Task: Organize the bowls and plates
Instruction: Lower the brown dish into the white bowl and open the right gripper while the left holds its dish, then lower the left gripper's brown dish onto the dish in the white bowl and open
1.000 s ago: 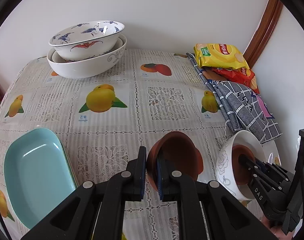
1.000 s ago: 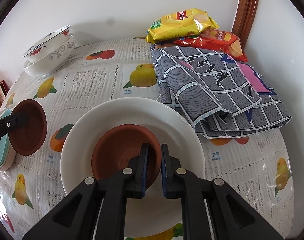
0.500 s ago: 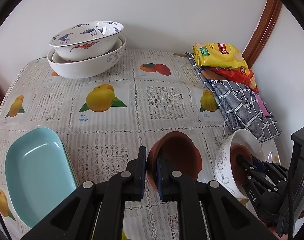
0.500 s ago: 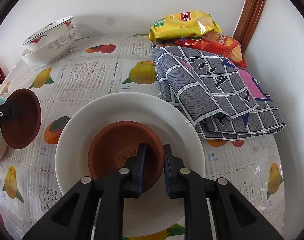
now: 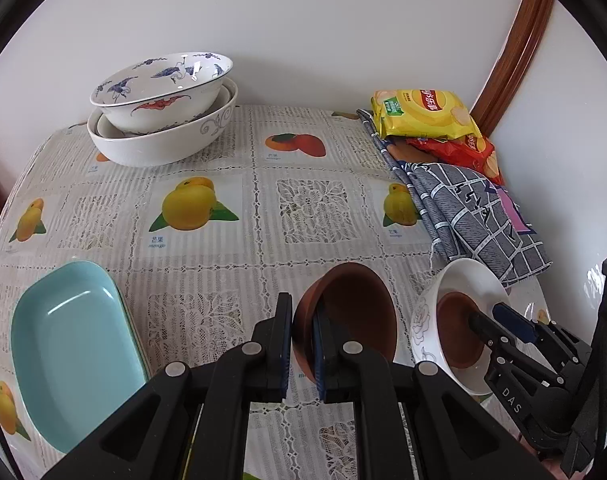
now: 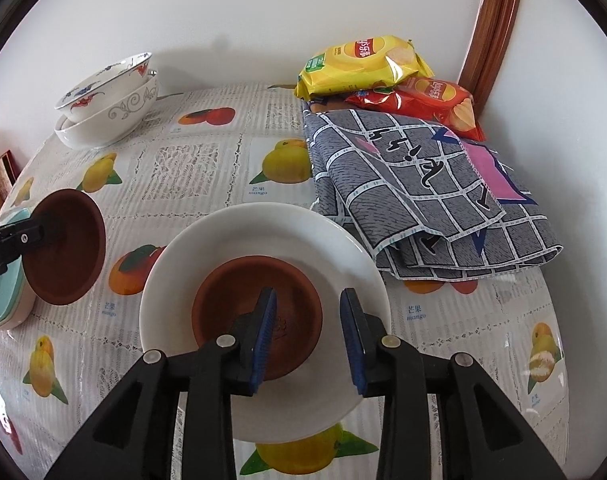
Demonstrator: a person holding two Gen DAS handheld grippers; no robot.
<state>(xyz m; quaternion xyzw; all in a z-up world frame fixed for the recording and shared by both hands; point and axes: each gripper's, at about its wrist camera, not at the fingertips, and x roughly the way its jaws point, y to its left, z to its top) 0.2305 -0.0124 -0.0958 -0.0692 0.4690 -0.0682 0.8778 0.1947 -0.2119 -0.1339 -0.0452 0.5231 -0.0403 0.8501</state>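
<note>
Left gripper (image 5: pixel 303 340) is closed on the rim of a brown clay saucer (image 5: pixel 355 312); right gripper (image 6: pixel 307 336) is opening, pads clear of a second clay saucer (image 6: pixel 239 300) resting in the white plate (image 6: pixel 175 280).

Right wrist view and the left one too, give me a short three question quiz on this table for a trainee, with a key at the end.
1. True or false: the left tool is clamped on the rim of a brown dish.
2. What does the second brown dish sit in? A) teal tray B) white plate C) patterned bowl
3. Fill in: the chip bags lie on a folded grey ____.

Key
1. True; it holds the dish tilted.
2. B; the right tool is opening, its pads straddling the near rim.
3. Cloth.
</note>
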